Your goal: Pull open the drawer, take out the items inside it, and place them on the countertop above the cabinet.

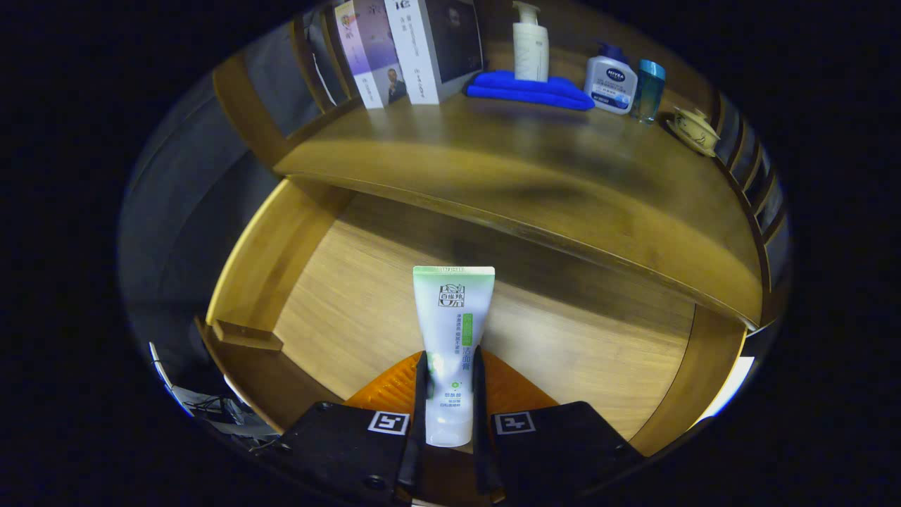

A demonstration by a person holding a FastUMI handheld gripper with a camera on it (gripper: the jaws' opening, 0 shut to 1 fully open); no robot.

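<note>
Wooden desk point(535, 176) spans 12 o'clock, bearing boxes point(415, 49), blue cloth point(531, 91), pump bottle point(530, 42), lotion bottle point(611, 83) at far edge. Open drawer point(352, 303) below it. Gripper point(450, 401) at 6 o'clock, fingers clamped on both sides of white tube point(452, 338), crimped end toward desk, held over drawer floor

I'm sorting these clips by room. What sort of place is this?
Probably a bedroom or bathroom vanity mock-up: a wooden countertop holding a white pump bottle and folded blue towel, above an open wooden drawer. The gripper is shut on a white-green toiletry tube.
</note>
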